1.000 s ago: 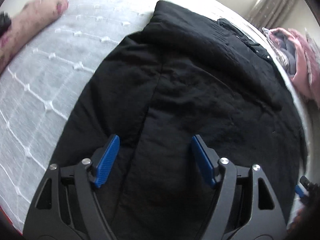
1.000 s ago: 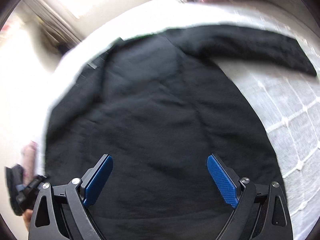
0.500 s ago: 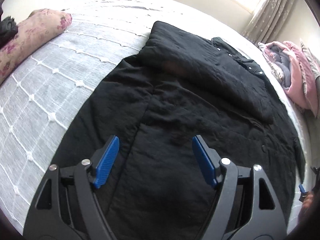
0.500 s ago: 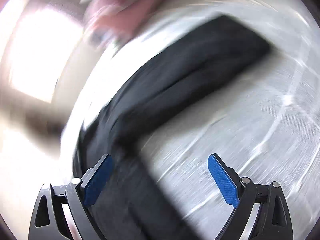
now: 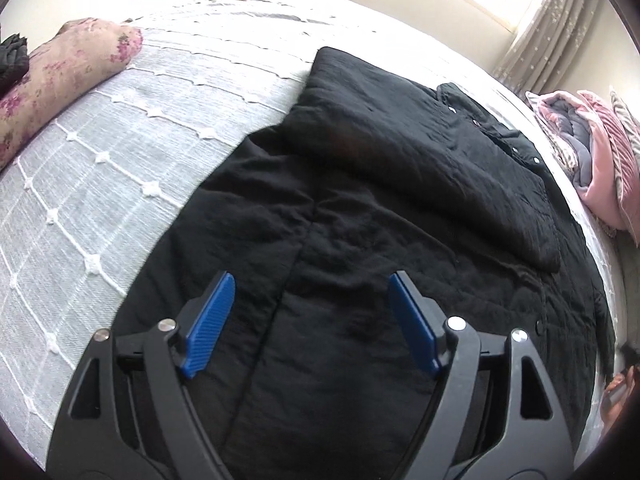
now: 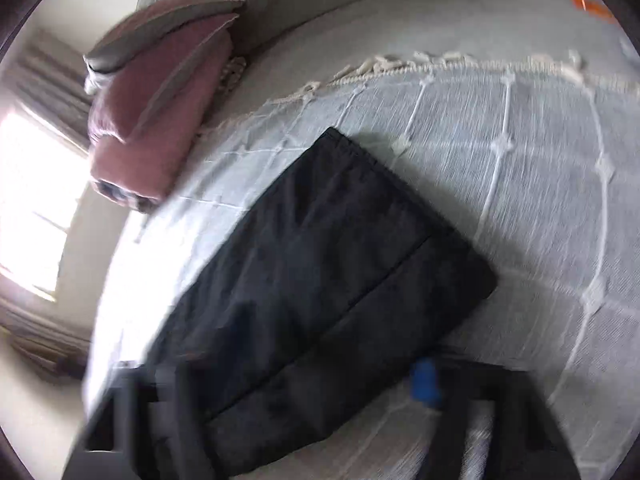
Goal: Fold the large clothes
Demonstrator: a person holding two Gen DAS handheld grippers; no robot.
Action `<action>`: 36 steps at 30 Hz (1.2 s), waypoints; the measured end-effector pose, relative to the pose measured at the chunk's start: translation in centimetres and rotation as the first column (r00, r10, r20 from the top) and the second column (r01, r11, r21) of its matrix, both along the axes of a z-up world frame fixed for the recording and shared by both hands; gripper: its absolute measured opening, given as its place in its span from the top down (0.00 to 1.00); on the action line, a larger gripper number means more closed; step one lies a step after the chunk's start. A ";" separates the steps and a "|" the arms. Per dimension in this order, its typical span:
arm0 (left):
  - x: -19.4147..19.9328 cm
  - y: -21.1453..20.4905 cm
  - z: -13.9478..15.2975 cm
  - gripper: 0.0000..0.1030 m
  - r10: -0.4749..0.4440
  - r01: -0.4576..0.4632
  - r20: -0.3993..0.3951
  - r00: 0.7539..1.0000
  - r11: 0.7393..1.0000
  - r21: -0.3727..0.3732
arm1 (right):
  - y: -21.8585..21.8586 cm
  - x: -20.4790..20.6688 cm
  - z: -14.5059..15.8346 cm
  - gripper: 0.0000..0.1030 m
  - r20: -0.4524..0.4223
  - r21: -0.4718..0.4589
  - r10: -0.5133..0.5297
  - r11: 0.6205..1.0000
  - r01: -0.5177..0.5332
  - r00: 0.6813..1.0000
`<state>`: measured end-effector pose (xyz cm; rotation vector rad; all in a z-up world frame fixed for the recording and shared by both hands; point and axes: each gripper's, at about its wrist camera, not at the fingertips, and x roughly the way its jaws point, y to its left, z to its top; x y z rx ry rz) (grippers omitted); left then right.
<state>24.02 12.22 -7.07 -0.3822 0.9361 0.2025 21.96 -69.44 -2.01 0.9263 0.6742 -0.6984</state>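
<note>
A large black coat (image 5: pixel 380 208) lies spread flat on a white quilted bed cover (image 5: pixel 120 152). One sleeve is folded across its chest. My left gripper (image 5: pixel 310 320) is open and empty, hovering over the coat's lower half. In the right wrist view the other black sleeve (image 6: pixel 320 272) stretches out over the cover. My right gripper (image 6: pixel 304 384) is blurred by motion, just above the sleeve near its shoulder end. Its blue pads (image 6: pixel 424 384) stand wide apart and hold nothing.
A floral pillow (image 5: pixel 60 76) lies at the far left of the bed. Pink and grey pillows (image 5: pixel 592 152) are stacked at the right edge, also in the right wrist view (image 6: pixel 160 100). A window with curtains (image 5: pixel 560 20) is behind the bed.
My right gripper has swung from over the coat's body to the outstretched sleeve, moving fast. My left gripper has lifted slightly, showing more of the coat. Both stay open.
</note>
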 end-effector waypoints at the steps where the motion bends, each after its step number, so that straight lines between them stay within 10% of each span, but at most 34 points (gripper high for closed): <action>1: 0.0 0.1 0.1 0.23 0.002 -0.002 0.005 1.000 1.000 -0.006 | -0.3 0.1 0.2 0.90 -0.009 0.004 0.002 1.000 -0.002 1.000; 12: 0.2 1.7 0.5 0.23 0.031 -0.031 -0.002 1.000 0.998 -0.057 | 9.6 4.8 15.9 0.92 0.017 -0.506 0.226 0.842 -0.187 0.974; 19: 0.0 3.1 1.0 0.23 0.064 -0.063 0.006 0.998 0.992 -0.113 | 27.8 8.8 19.5 0.92 0.062 -0.659 0.606 0.622 -0.423 0.793; 24: -0.3 4.3 1.0 0.23 0.089 -0.087 0.003 0.996 0.986 -0.143 | 45.6 12.2 14.8 0.93 -0.075 -0.665 0.815 0.389 -0.638 0.575; 30: -0.4 5.0 0.7 0.23 0.086 -0.088 -0.017 0.996 0.980 -0.178 | 55.7 13.1 -1.0 0.92 -0.406 -0.449 0.842 0.155 -0.880 0.355; 36: -0.2 4.1 1.0 0.23 0.018 -0.020 -0.011 1.000 0.971 -0.238 | 53.6 12.6 0.1 0.87 -0.293 -0.411 0.889 0.215 -0.886 0.351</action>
